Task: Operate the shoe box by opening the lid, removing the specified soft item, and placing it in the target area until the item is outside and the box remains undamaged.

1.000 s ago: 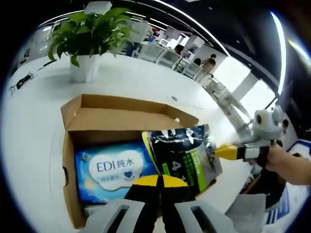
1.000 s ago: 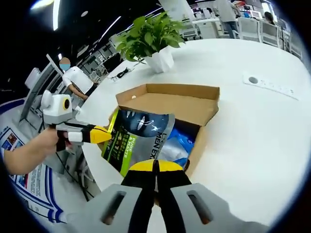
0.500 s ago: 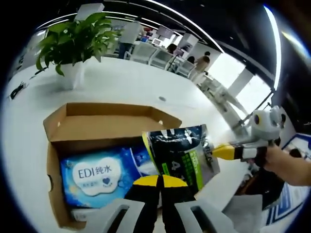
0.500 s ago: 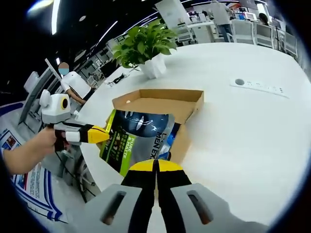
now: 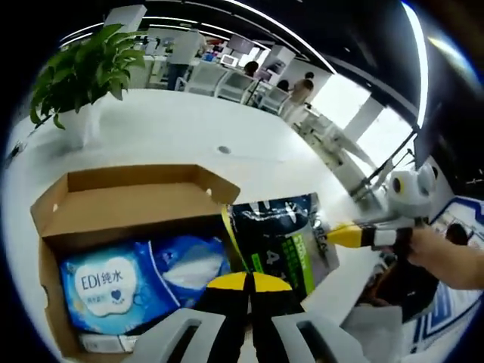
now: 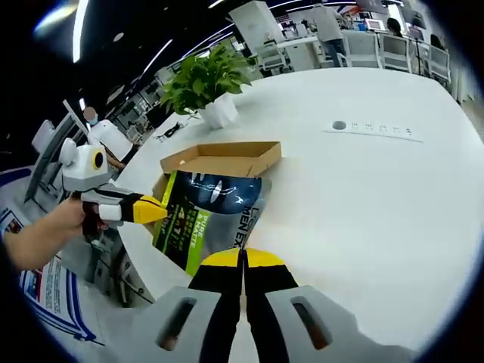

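bright overhead strip lights | table glare | edges warped, soft

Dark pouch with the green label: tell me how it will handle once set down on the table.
The dark pouch probably flops: both tools, left and right, pinch its edges and its face looks creased. Its glossy film looks slippery. Likely light, since edge pinches alone hold it up.

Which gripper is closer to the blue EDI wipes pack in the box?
Left. The left gripper sits beside the EDI wipes pack; the right gripper grips the dark pouch's far edge.
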`<state>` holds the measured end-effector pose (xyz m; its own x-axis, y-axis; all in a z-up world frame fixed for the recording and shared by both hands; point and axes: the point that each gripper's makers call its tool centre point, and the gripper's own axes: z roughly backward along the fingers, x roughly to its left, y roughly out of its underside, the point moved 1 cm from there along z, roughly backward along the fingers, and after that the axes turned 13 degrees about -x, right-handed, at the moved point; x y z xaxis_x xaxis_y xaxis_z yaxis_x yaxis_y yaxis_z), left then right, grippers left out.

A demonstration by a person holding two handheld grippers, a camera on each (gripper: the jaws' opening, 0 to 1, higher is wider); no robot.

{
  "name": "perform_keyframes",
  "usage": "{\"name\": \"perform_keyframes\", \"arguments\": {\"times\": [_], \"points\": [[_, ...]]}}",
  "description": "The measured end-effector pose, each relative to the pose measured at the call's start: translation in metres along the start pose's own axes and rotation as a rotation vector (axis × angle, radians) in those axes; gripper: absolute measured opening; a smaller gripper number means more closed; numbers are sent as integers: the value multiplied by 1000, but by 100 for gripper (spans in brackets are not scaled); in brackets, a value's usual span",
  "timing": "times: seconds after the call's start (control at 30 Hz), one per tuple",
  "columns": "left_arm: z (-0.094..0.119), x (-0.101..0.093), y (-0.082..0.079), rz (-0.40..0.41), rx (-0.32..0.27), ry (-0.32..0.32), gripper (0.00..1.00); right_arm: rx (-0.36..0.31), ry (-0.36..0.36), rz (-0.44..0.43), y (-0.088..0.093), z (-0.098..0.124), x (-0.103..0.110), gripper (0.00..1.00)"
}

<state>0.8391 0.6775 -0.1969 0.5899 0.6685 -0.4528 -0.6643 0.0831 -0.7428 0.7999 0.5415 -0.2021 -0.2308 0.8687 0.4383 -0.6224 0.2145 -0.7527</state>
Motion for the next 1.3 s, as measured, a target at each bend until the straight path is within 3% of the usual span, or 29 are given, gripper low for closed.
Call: {"name": "perform_keyframes", "arguments": {"times": [0.83, 1.3], "points": [[-79, -79, 16, -17, 59, 45, 0, -9, 66, -50, 5, 53, -96, 0], [-128, -84, 32, -5, 102, 21, 0, 24, 82, -75, 13, 51, -143, 0]]}}
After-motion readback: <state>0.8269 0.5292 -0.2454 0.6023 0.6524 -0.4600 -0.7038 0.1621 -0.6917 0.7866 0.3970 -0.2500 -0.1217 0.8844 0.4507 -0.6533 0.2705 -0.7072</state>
